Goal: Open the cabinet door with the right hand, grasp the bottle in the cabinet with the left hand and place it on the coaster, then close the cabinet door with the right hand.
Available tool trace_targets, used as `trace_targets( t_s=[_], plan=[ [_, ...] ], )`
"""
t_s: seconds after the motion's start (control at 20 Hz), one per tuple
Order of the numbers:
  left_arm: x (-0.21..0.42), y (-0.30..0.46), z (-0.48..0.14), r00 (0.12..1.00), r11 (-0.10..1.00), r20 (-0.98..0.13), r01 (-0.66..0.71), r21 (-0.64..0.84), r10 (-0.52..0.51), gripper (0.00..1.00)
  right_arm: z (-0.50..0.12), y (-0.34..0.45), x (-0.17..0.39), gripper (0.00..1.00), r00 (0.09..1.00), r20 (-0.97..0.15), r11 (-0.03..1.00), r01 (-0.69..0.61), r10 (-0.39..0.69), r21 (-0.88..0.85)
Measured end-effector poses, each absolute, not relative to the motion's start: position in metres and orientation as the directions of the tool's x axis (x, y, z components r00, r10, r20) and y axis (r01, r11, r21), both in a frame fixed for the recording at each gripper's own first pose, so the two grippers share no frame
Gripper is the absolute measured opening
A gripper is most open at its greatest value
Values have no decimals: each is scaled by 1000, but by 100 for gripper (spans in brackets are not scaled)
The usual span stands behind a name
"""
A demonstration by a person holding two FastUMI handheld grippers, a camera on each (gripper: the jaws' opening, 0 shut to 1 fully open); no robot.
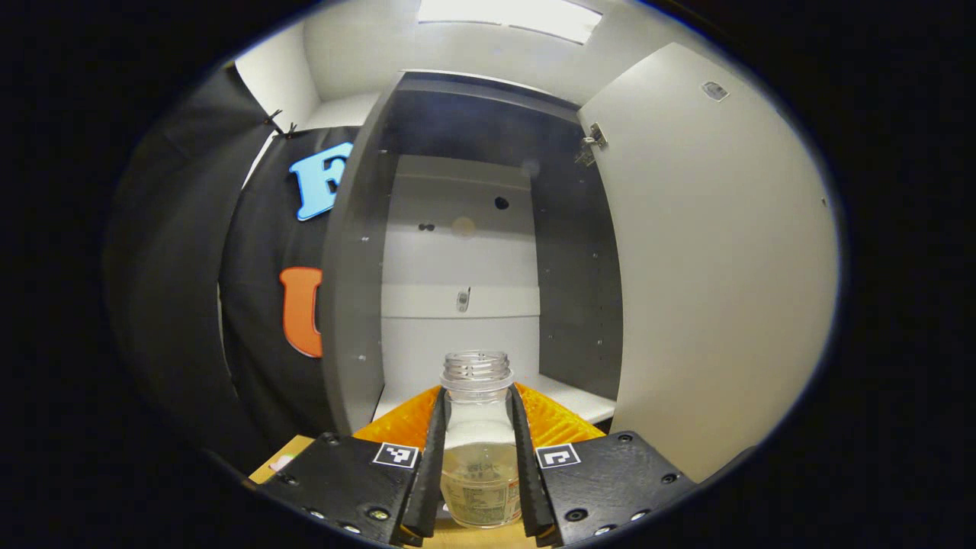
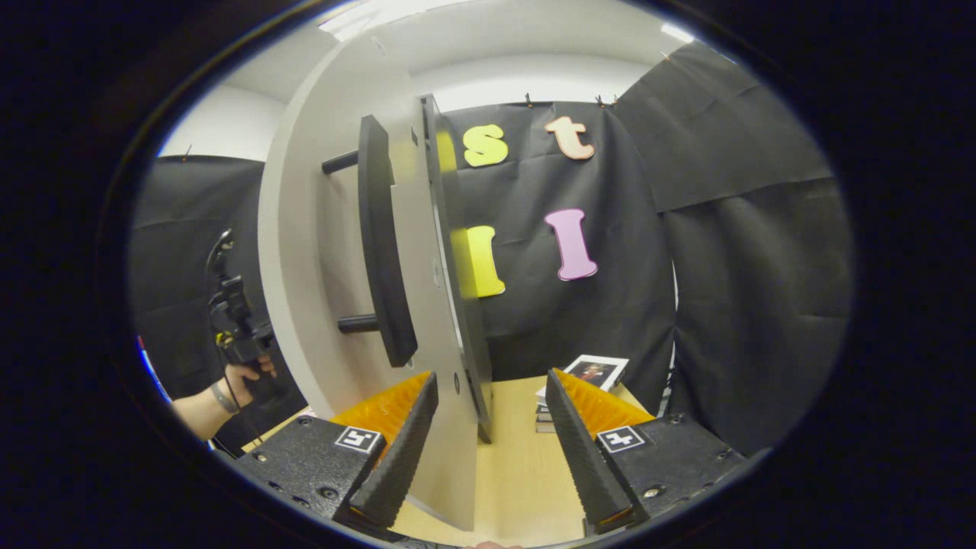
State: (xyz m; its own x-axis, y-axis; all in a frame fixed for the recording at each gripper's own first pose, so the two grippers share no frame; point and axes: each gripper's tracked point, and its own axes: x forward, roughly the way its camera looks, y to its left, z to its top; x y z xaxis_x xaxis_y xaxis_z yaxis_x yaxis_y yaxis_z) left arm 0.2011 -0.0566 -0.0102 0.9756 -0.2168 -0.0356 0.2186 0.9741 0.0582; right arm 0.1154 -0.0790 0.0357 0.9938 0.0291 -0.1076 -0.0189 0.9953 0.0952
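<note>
A clear, capless bottle (image 1: pixel 476 427) with a little pale liquid stands upright between my left gripper's (image 1: pixel 476 457) fingers, which are shut on its sides. It is just in front of the open grey cabinet (image 1: pixel 358 305), whose white door (image 1: pixel 709 267) swings out to the right. In the right gripper view the door (image 2: pixel 320 267) stands edge-on, with its black bar handle (image 2: pixel 381 244) on the left face. My right gripper (image 2: pixel 489 380) is open, with one finger on each side of the door's free edge and neither pressing on it.
The cabinet's white floor (image 1: pixel 568 396) is bare behind the bottle. A stack of books (image 2: pixel 583 381) with a picture on top lies on the wooden table (image 2: pixel 518 465) beyond the door. A hand holding the left gripper (image 2: pixel 236 328) shows past the door.
</note>
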Motion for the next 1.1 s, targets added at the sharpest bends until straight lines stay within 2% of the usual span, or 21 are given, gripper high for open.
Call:
trace_targets(
  t_s=[0.25,0.35,0.6,0.9,1.1],
  plan=[
    [149,12,-74,997,990,-77,31,135,-21,41,38,-78,111,89,995,-100,996,-20,29,86],
    [129,43,-102,993,985,-76,-77,154,90,41,38,-77,112,89,994,-104,995,-18,28,94],
    [85,98,-148,945,910,-4,-314,271,328,41,40,-78,109,88,993,-118,999,8,-2,54],
    [77,114,-192,920,905,-37,-375,201,389,41,42,-80,106,88,988,-149,999,46,-45,6],
    [83,120,-206,927,924,-67,-357,133,368,41,40,-80,106,89,985,-161,998,60,-54,31]
  ],
)
